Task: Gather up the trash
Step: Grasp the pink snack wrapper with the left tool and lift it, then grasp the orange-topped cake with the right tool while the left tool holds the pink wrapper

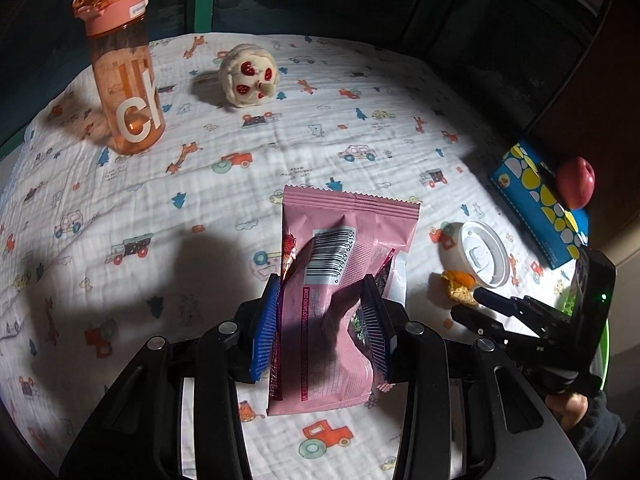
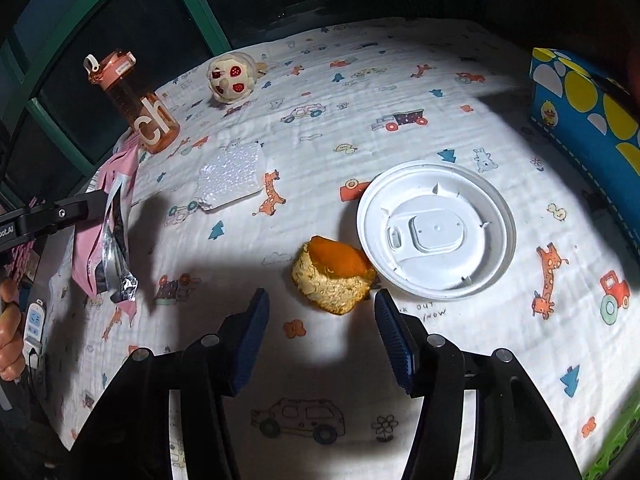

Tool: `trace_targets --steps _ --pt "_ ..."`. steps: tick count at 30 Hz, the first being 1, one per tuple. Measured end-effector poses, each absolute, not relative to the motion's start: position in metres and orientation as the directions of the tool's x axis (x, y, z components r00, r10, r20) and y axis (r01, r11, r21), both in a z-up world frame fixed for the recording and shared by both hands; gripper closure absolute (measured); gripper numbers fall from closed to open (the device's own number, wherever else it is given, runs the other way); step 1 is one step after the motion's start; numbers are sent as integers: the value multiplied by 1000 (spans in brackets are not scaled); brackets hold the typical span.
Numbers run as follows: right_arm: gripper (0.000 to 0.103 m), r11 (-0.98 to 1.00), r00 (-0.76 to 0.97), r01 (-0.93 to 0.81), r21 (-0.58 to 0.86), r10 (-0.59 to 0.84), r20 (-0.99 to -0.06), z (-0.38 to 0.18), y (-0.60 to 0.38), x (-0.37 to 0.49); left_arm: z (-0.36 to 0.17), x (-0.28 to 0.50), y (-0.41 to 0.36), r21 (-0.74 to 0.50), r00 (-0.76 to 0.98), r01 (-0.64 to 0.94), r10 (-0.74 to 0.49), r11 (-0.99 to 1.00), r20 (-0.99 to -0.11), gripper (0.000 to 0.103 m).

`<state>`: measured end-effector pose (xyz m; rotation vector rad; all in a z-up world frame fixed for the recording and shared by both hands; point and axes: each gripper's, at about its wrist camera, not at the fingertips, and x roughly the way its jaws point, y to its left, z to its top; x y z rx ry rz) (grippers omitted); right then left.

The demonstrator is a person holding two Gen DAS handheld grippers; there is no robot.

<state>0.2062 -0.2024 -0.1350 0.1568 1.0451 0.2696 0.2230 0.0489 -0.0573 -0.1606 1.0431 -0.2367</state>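
My left gripper (image 1: 322, 284) is shut on a pink snack wrapper (image 1: 348, 216) and holds it above the printed cloth; the same wrapper (image 2: 96, 240) hangs at the left of the right wrist view. A piece of orange peel (image 2: 332, 276) lies on the cloth just ahead of my right gripper (image 2: 321, 296). Its blue pads stand apart on either side of the peel's near end and do not touch it. A white cup lid (image 2: 436, 232) lies flat against the peel's right side. A crumpled clear plastic piece (image 2: 232, 180) lies further back.
An orange water bottle (image 1: 124, 80) stands at the back left, with a cream plush toy (image 1: 248, 76) beside it. A blue box with yellow dots (image 1: 540, 204) and a red fruit (image 1: 576, 180) sit at the right edge. A green rim (image 2: 616, 440) shows at lower right.
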Motion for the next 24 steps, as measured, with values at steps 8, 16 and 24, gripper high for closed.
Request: trace_targets --steps 8,16,24 --pt "49 969 489 -154 193 244 -837 -139 -193 218 -65 224 52 -262 466 107 -281 959 -839 63" --pt "56 978 512 -199 69 164 -843 -140 -180 213 -64 224 53 -269 466 102 -285 958 -838 63" --pt "67 968 518 -208 141 231 -823 -128 -187 195 -59 219 49 -273 466 107 -291 956 -836 63"
